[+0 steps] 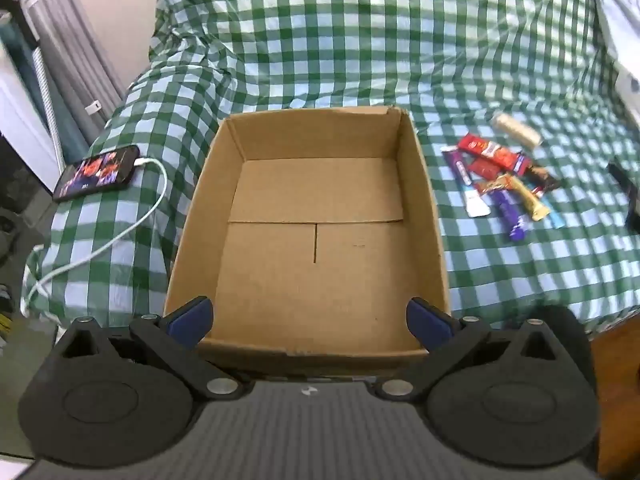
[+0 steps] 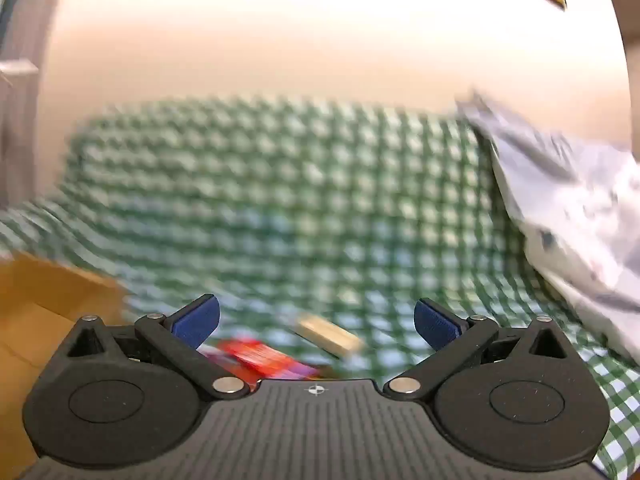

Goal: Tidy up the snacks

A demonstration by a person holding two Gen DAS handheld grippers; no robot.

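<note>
1. Green-and-white checked cloth (image 1: 360, 40) covers a sofa from seat to backrest; a pale wall rises behind it in the right wrist view, which is blurred.
2. An open cardboard box (image 1: 316, 216) sits mid-seat, nothing inside it.
3. Snack bars (image 1: 500, 176) lie in a loose pile on the cloth just beside the box's right wall.
4. A phone (image 1: 98, 172) with a white cable (image 1: 132, 228) rests near the seat's left edge.
5. The left gripper (image 1: 310, 316) hangs over the box's near rim, jaws wide, holding nothing.
6. The right gripper (image 2: 316, 318) is likewise spread wide and empty.
7. A pale pillow (image 2: 568, 216) leans at the sofa's right end.
</note>
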